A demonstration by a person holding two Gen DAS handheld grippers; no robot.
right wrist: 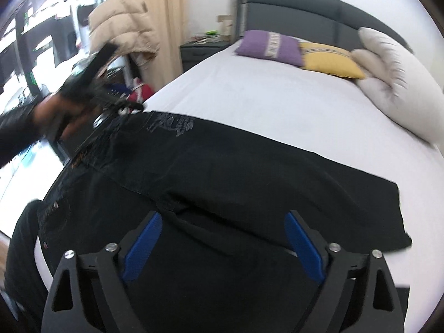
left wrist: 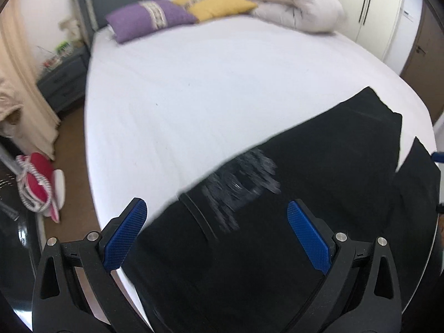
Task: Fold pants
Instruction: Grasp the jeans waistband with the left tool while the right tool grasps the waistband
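Nearest each wrist camera, the left gripper point(left wrist: 217, 219) and right gripper point(right wrist: 223, 233) hang with jaws spread wide and nothing between them, both just above the black pants point(right wrist: 222, 183). Those pants lie across the near edge of the bed point(left wrist: 194, 83), waistband toward the left gripper, legs running off to the right (one appears laid over the other, though dark cloth hides the layers). Lengthwise folding looks done at most; the crosswise folds seem left. Beyond, a purple pillow point(left wrist: 149, 19) and rolled duvet point(left wrist: 294, 2) sit by the headboard.
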